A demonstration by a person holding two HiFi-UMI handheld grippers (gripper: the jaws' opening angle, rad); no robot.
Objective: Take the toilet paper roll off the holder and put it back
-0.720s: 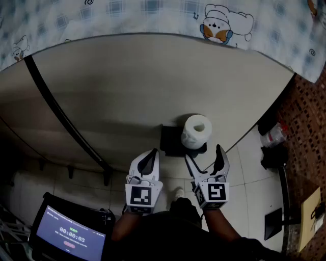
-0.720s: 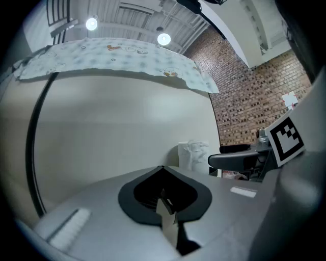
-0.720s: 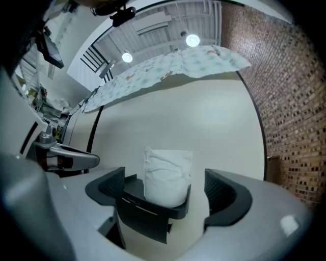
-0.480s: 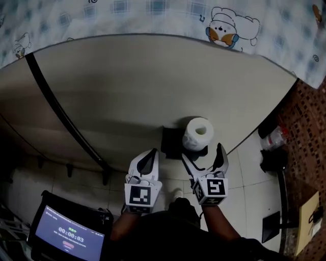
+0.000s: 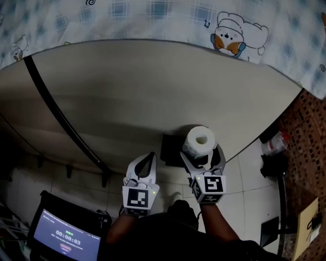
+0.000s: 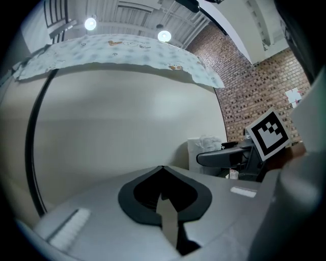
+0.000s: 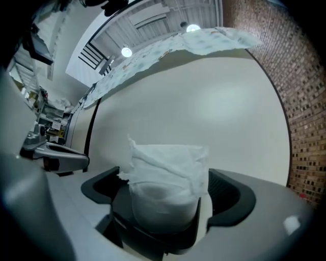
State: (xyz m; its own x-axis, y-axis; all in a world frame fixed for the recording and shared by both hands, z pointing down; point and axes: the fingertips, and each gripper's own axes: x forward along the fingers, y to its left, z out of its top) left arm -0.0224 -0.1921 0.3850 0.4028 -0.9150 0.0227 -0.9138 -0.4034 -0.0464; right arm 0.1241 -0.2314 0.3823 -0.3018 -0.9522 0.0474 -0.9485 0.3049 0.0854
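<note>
Two things mark the beige panel (image 5: 153,86) — a patterned cloth (image 5: 153,15) draped along its top and a black strip (image 5: 61,117) slanting down its left. A lit screen (image 5: 66,237) sits at lower left. The toilet paper roll (image 5: 199,140) stands upright on its black holder (image 5: 169,148) against the panel, between the spread jaws of the right gripper (image 5: 201,153) — not squeezed. The left gripper (image 5: 151,157), clenched and empty, hangs just beside.
</note>
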